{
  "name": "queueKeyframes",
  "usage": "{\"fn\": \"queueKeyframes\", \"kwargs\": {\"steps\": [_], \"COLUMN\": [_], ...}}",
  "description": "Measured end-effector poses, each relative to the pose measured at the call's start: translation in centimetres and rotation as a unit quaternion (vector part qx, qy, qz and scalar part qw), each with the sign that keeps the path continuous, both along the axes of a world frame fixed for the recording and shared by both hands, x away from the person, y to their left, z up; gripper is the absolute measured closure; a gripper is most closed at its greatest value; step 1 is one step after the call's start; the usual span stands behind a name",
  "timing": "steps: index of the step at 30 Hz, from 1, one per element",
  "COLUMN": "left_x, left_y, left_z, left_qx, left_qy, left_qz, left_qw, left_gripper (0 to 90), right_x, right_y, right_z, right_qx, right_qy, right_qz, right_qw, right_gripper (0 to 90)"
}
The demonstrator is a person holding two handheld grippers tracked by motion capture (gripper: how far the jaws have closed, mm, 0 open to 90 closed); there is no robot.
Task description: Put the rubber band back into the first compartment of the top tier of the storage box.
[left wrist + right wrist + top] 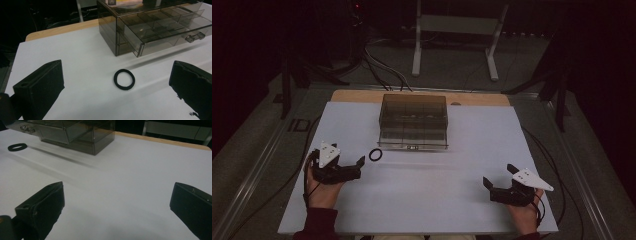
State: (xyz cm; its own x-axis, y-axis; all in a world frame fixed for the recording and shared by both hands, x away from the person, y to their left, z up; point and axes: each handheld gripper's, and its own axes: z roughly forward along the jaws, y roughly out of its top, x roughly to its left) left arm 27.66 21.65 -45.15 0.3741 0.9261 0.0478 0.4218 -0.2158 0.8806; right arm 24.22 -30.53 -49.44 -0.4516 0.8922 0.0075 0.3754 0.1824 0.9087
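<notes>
My left gripper (357,162) rests low on the white table (437,200) with its jaws spread wide and nothing between them — in the left gripper view the black ring (124,79) lies flat on the table just ahead of it, in line with the gap between the jaws and touching neither. In the high view the same ring sits just beyond the jaw tips, near the front left corner of the smoky clear drawer box (413,121). The box's upper drawer (160,30) stands pulled partway out, its compartments open to the top; whether anything lies in them I cannot tell in this dim light. My right gripper (498,179) is well apart at the table's near right side — jaws likewise wide apart, holding nothing, bare table before them.
</notes>
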Motion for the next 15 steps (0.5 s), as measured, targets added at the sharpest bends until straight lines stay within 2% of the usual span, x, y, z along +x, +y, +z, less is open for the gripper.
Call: {"fn": "queueKeyframes", "kwargs": {"steps": [15], "left_x": [2.9], "left_y": [-1.5], "left_z": [-0.9], "left_qx": [0.012], "left_qy": [0.023], "left_qz": [-0.007], "left_qw": [0.9996], "left_gripper": [0.5], "right_x": [0.1], "right_y": [0.0], "right_z": [0.0], "right_qx": [-0.002], "right_qy": [0.004], "right_qz": [-0.008], "right_qw": [1.0], "right_gripper": [0.0]}}
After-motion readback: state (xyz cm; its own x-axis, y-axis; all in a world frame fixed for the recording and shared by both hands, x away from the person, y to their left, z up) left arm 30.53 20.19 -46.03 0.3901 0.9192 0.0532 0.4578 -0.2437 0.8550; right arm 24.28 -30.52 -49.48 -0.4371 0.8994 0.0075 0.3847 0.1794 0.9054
